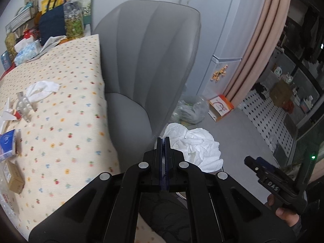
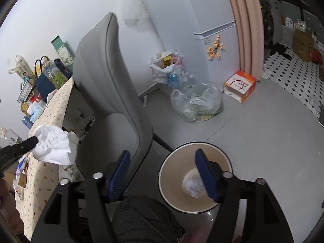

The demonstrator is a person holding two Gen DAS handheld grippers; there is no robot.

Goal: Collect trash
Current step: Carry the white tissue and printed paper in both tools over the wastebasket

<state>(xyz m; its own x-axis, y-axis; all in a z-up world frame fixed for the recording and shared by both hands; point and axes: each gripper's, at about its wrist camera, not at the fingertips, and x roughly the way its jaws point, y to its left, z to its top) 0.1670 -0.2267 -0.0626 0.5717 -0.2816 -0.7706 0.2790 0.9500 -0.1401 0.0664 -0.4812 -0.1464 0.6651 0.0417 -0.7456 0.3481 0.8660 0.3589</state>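
The left claw (image 1: 164,141) pinches a crumpled tissue (image 1: 199,147) clear of the counter (image 1: 66,109), ready for binning. The right claw (image 2: 162,174) gapes empty above the bin (image 2: 168,162), where a wad (image 2: 191,184) already lies.

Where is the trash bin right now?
In the right wrist view, the trash bin stands on the floor at lower centre, right of the grey chair.

A grey padded chair (image 1: 145,64) stands ahead of the fingers against a pale wall (image 2: 60,10), with a table (image 1: 66,105) under a flower-dotted cloth to their left, a white fridge (image 1: 228,40) and pink curtain (image 1: 261,46) beyond to the right, over grey floor (image 2: 253,131).
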